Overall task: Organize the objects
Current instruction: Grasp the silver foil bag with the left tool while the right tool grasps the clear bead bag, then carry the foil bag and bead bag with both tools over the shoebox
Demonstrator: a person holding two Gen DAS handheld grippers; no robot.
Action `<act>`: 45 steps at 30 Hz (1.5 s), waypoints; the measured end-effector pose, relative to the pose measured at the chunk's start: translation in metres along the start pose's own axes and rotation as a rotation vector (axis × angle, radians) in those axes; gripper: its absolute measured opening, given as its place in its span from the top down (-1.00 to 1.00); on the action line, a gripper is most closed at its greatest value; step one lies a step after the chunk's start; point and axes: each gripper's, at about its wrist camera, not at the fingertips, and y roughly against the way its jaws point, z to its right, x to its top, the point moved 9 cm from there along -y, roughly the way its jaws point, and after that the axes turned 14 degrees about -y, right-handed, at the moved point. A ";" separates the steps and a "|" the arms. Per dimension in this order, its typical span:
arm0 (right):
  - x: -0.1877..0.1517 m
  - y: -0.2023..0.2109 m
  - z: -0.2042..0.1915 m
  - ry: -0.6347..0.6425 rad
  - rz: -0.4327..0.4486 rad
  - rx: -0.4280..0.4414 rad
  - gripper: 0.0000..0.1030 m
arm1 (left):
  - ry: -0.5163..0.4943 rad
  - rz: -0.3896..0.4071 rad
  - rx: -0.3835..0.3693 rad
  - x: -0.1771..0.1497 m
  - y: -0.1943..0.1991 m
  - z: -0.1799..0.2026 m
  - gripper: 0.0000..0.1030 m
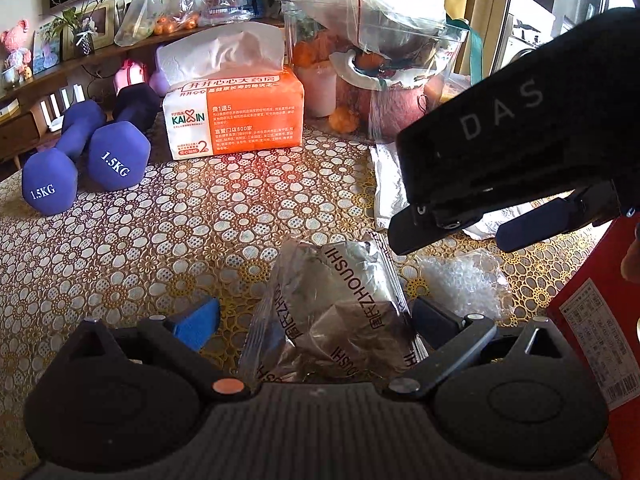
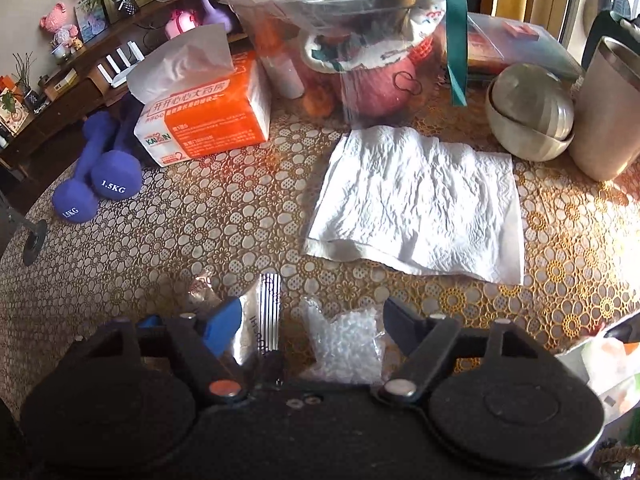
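My left hand-held gripper [image 1: 316, 316] stands open around the crinkled silver foil wrapper [image 1: 336, 312] on the counter [image 1: 160, 240]. My right hand-held gripper [image 2: 316, 320] is open over the small clear bubble-wrap piece [image 2: 344, 344].

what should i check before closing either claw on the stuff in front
1. Silver wrapper lies between the left claw fingers: ok.
2. Left pads pressing on it: not ok, open.
3. Bubble-wrap piece between the right claw fingers: ok.
4. Right pads touching it: not ok, gap shows.
5. Wrapper edge beside the right claw's left finger, may snag: cannot tell.
6. White paper towel lies apart from both: ok.
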 end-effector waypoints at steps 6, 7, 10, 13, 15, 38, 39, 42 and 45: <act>-0.003 -0.009 0.009 -0.022 -0.004 -0.009 -0.45 | -0.014 0.019 0.004 -0.004 0.000 -0.002 -0.94; -0.002 -0.010 0.010 -0.027 -0.001 -0.008 -0.45 | -0.017 0.020 0.013 -0.004 0.001 -0.003 -0.78; -0.002 -0.010 0.012 -0.031 0.007 -0.001 -0.45 | -0.009 0.023 0.021 -0.006 0.002 -0.010 -0.35; -0.003 -0.012 0.013 -0.016 0.009 -0.015 -0.45 | 0.019 0.020 0.046 -0.007 0.003 -0.023 -0.20; -0.004 -0.013 0.014 -0.002 0.012 -0.028 -0.45 | 0.029 0.018 0.057 -0.009 0.004 -0.031 -0.13; -0.050 0.054 0.018 0.048 0.018 0.053 0.53 | -0.012 -0.042 0.029 -0.019 0.075 -0.024 0.05; -0.053 0.063 0.018 0.054 0.022 0.063 0.53 | -0.021 -0.038 0.022 -0.017 0.085 -0.021 0.05; -0.061 0.090 0.022 0.062 0.039 0.093 0.53 | -0.041 -0.024 0.002 -0.011 0.111 -0.009 0.05; -0.068 0.118 0.028 0.072 0.063 0.119 0.53 | -0.068 -0.009 -0.016 -0.004 0.137 0.007 0.05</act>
